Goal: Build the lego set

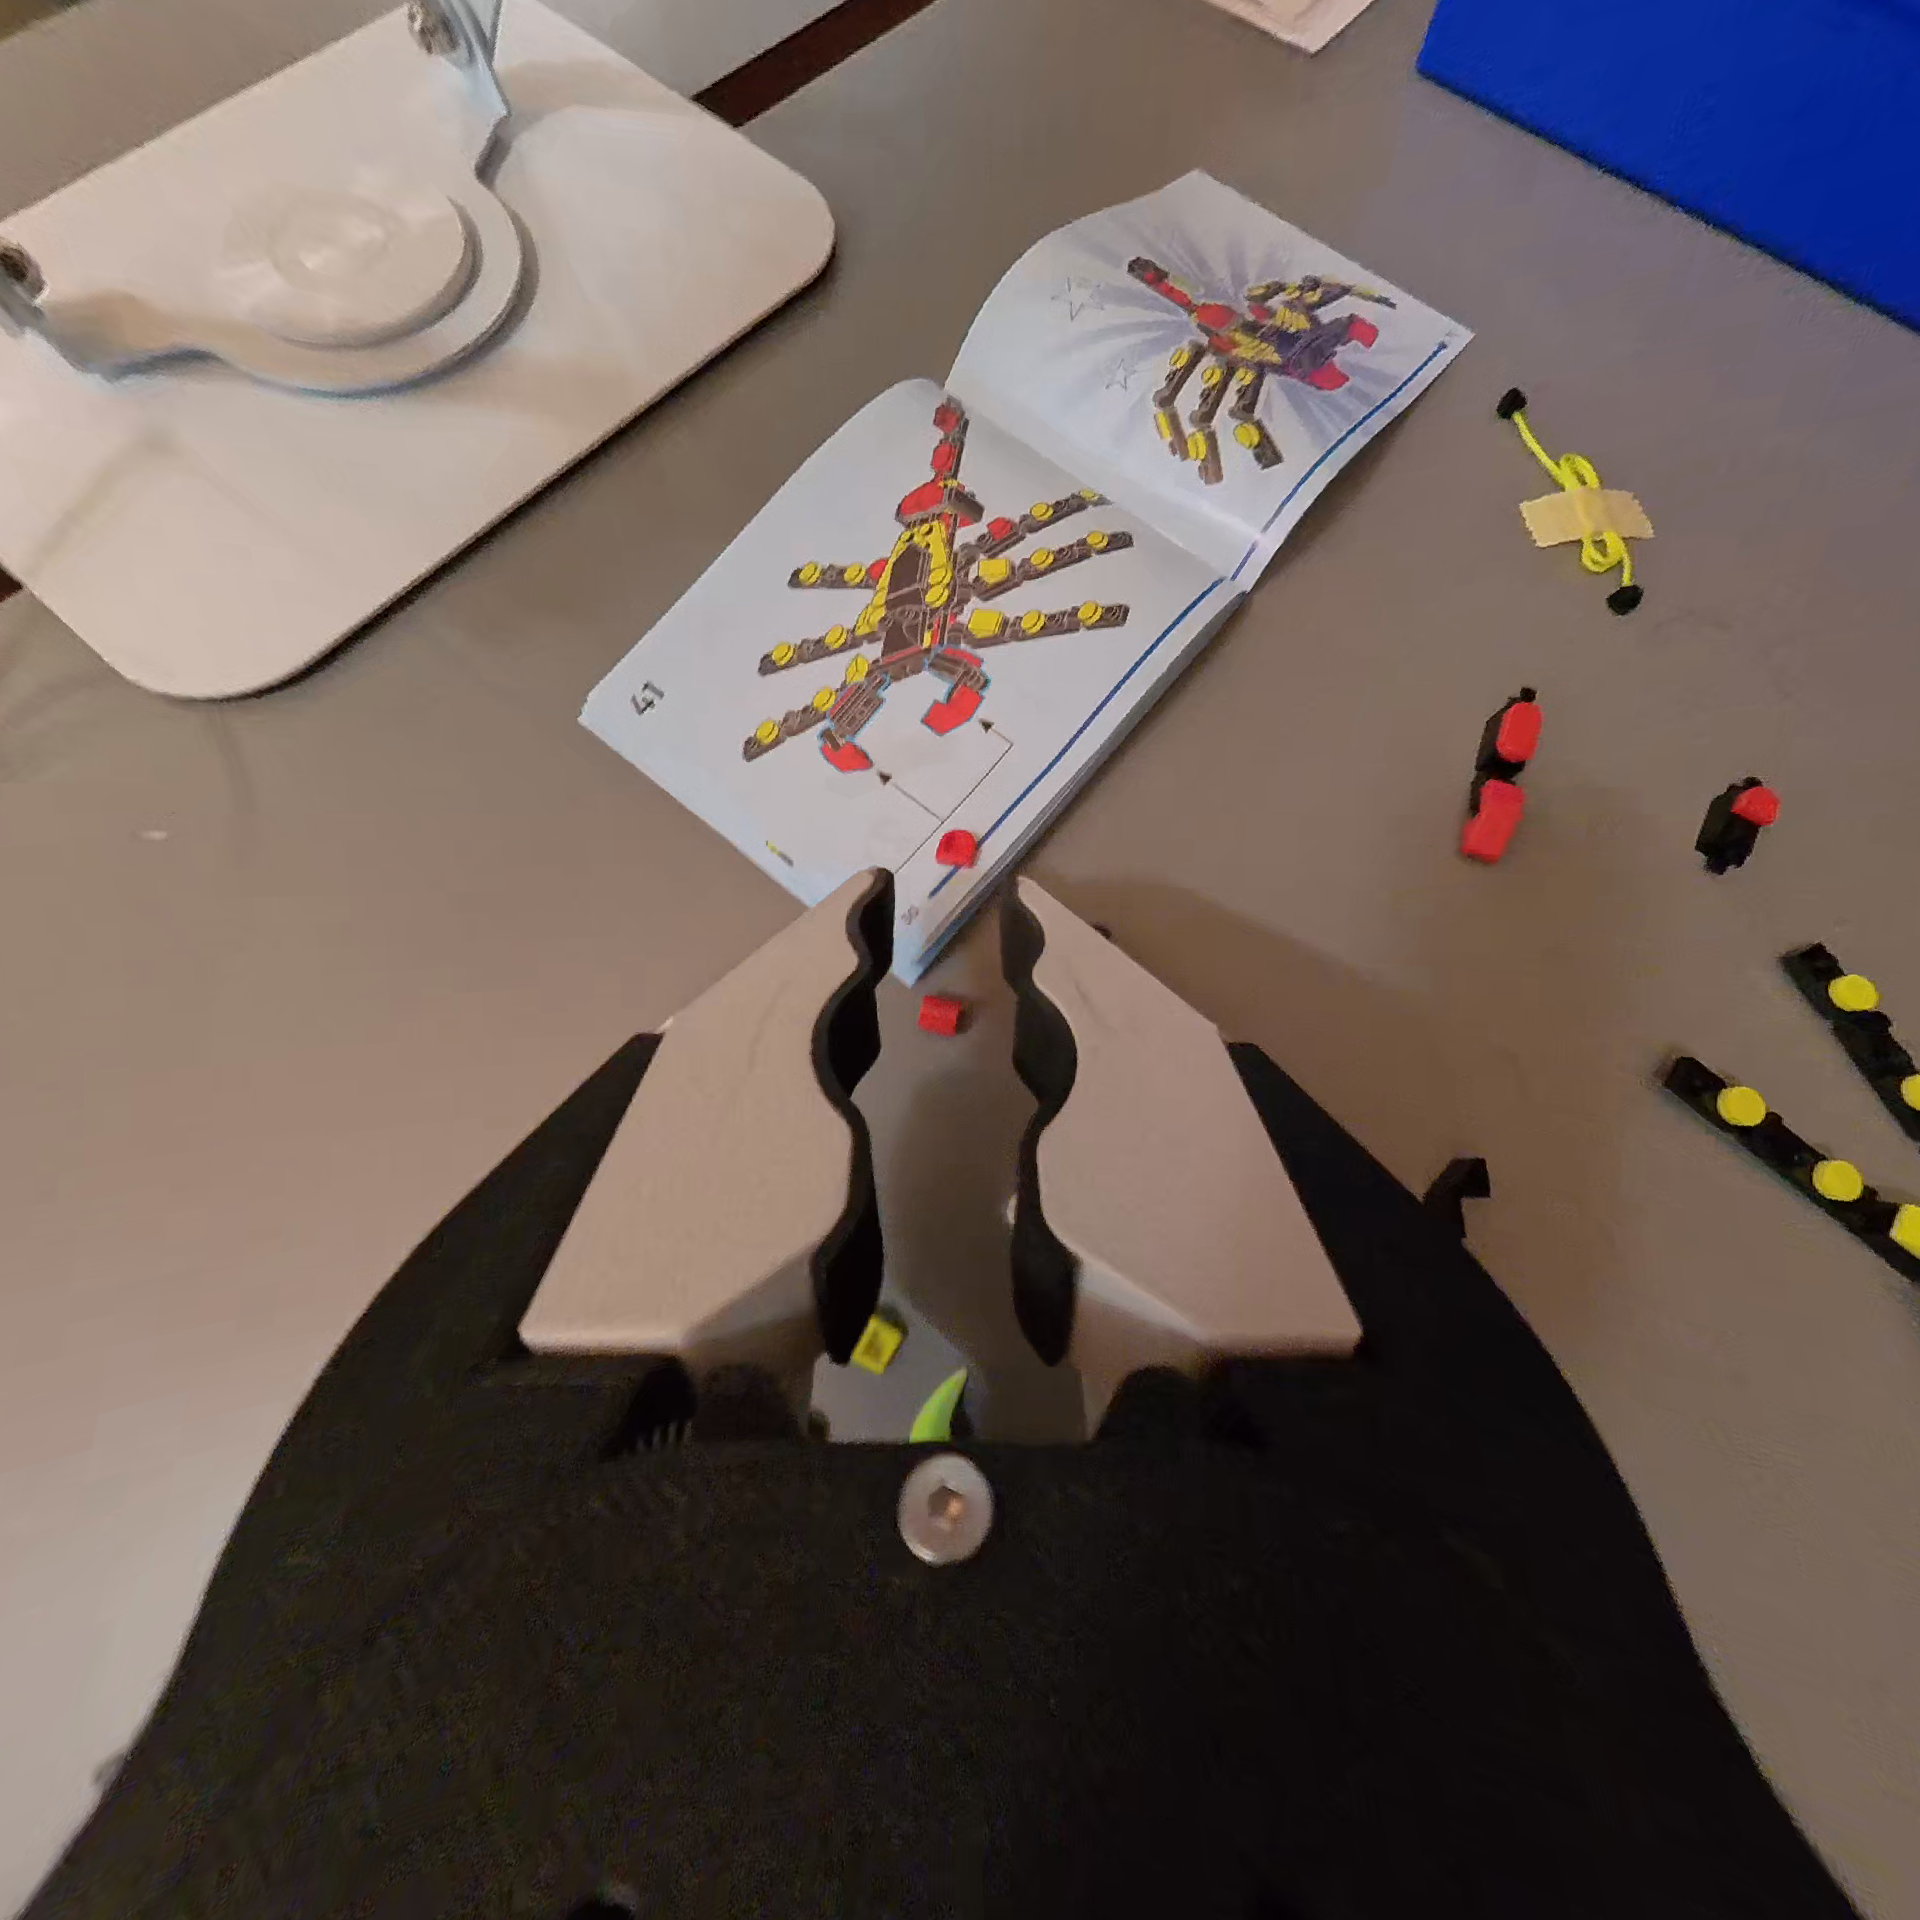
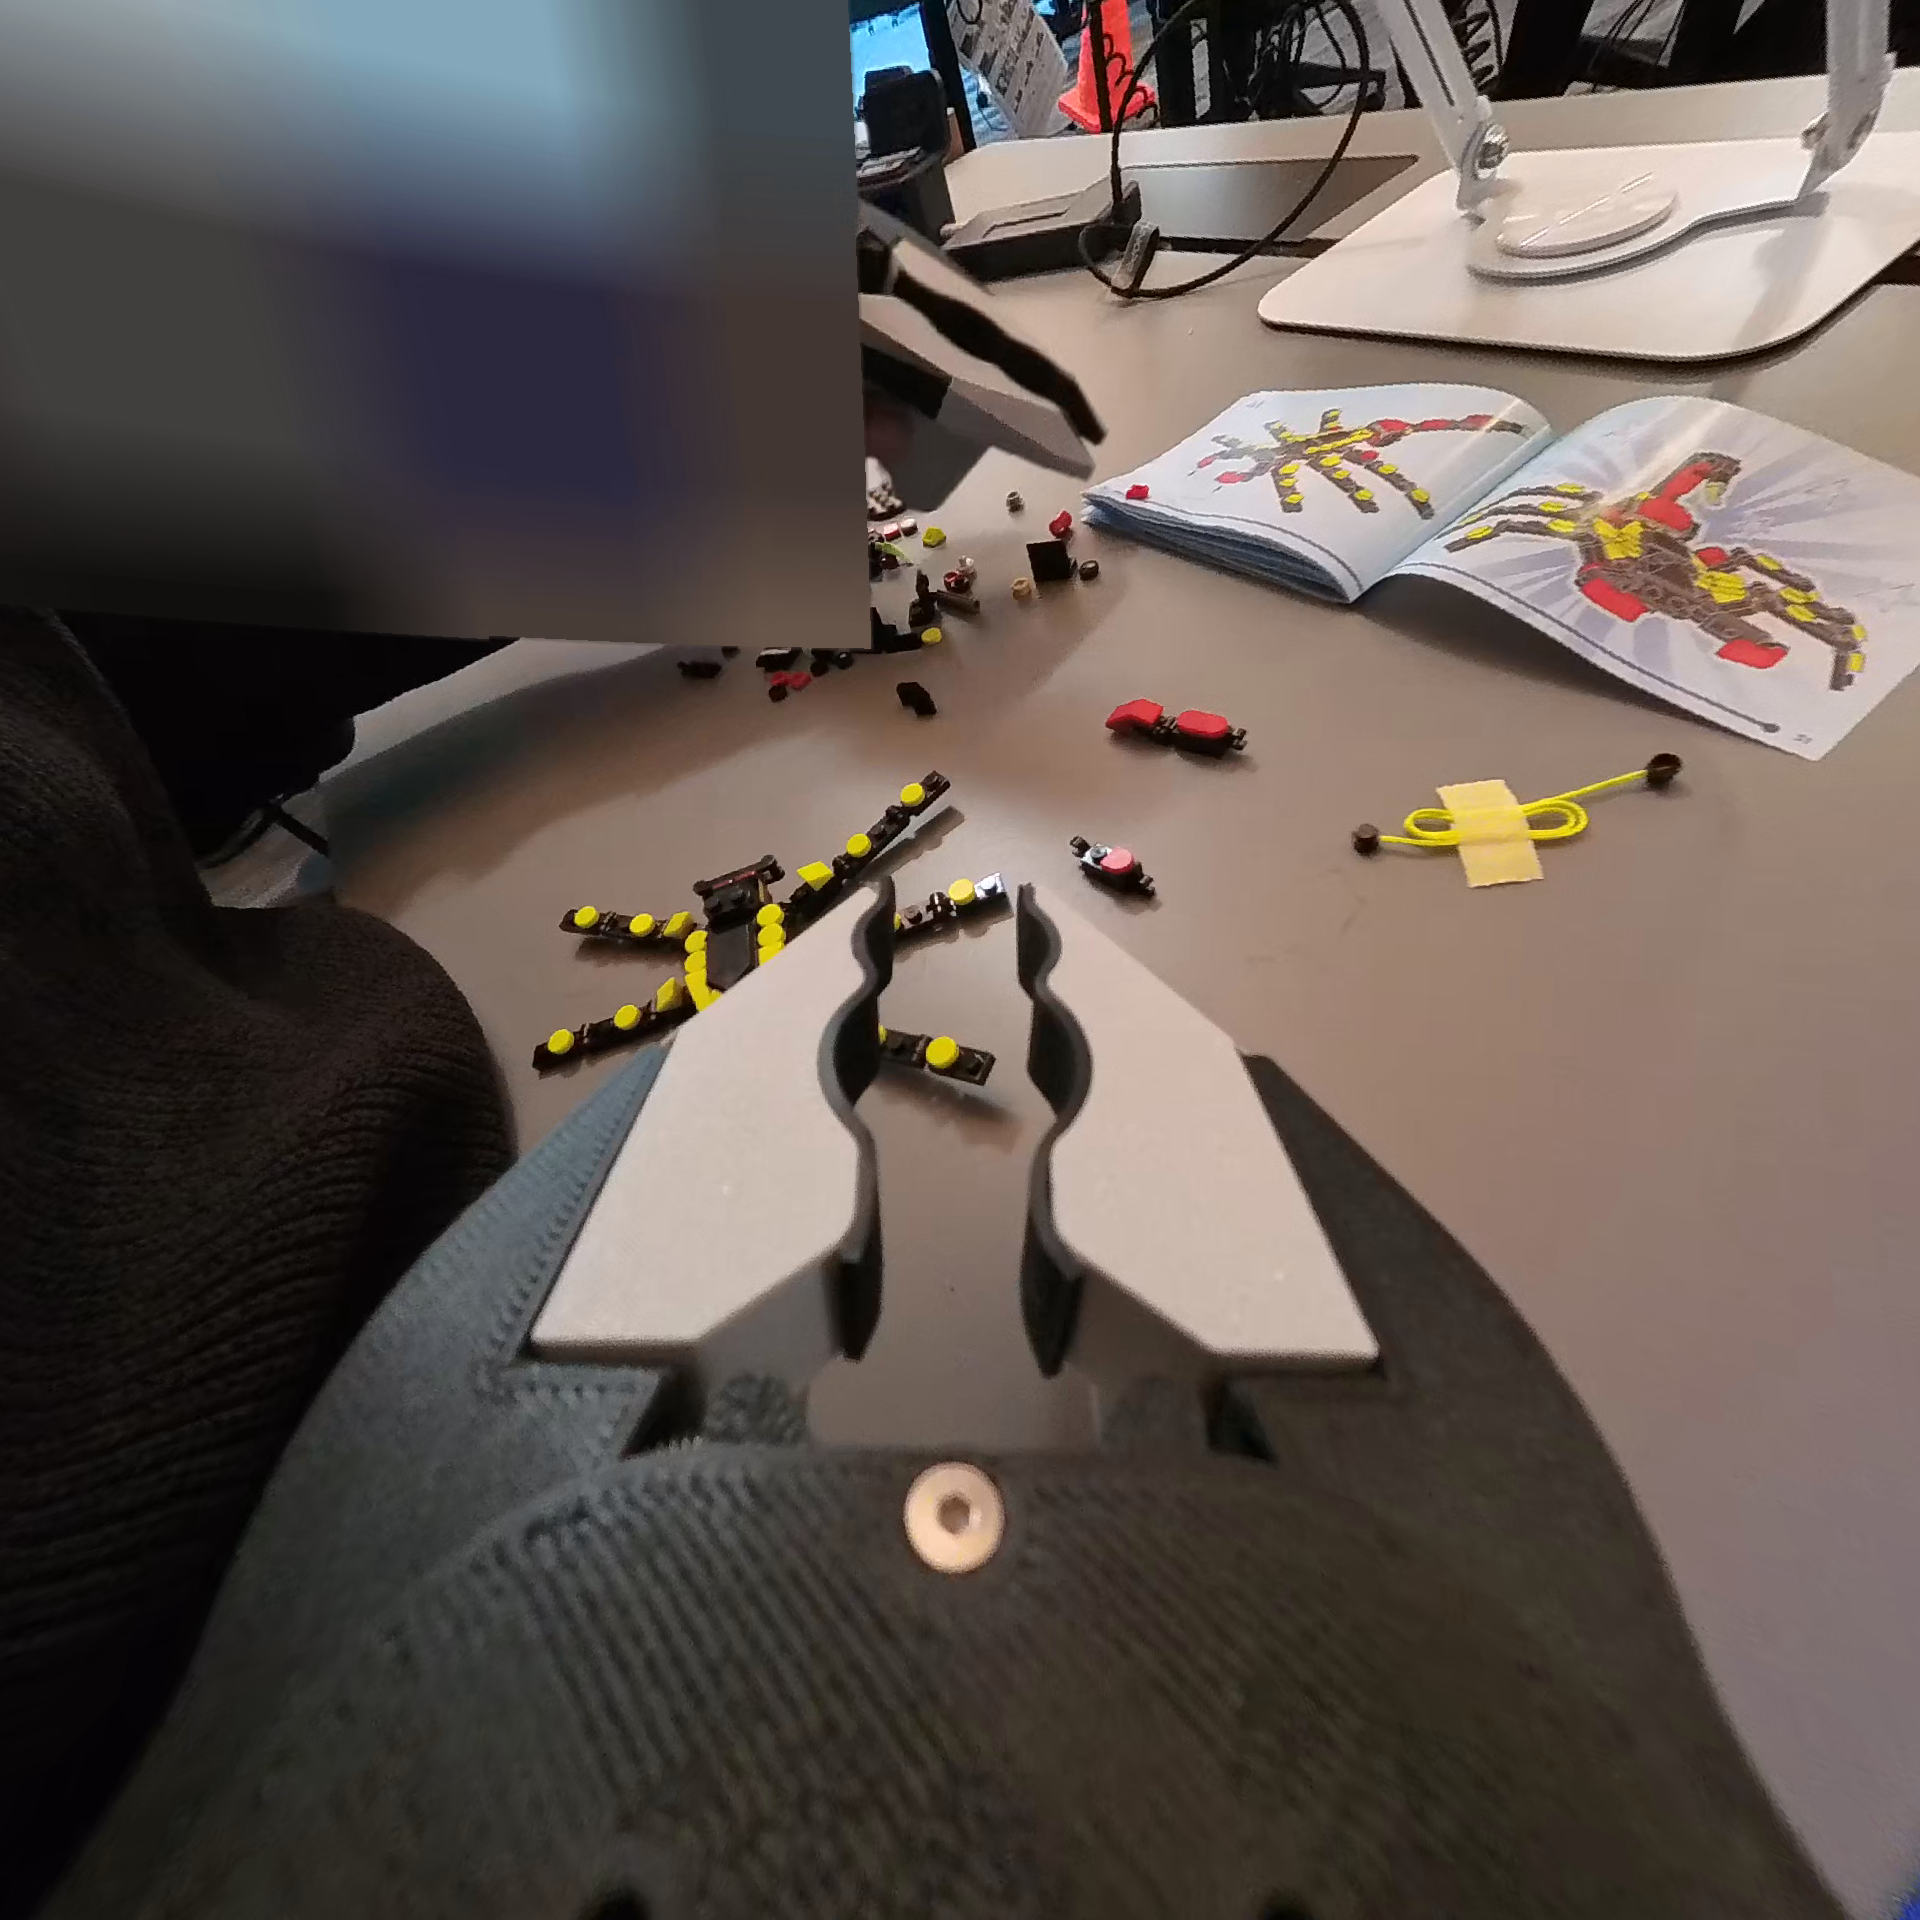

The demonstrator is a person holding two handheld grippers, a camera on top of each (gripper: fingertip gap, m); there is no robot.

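Our half-built scorpion body, black with yellow studs along its legs, lies flat on the grey surface just ahead of the right gripper. Its fingers stand parted with nothing between them, and one leg shows through the gap. Two red-and-black claw pieces sit apart from the body: a longer one and a smaller one, neither attached. Beyond them a scatter of loose pieces lies near the blurred patch.

The left gripper hovers over a small red brick that rests on the surface just short of the open instruction booklet. Its fingers are open and grip nothing; whether they reach down to the brick we cannot tell. The booklet's open page pictures red parts going onto the claws, so we judge this to be the claw step.

Next we would need to close the left fingers squarely on the brick, since it is small and could slip. A yellow cord taped down and a white stand base lie farther out.
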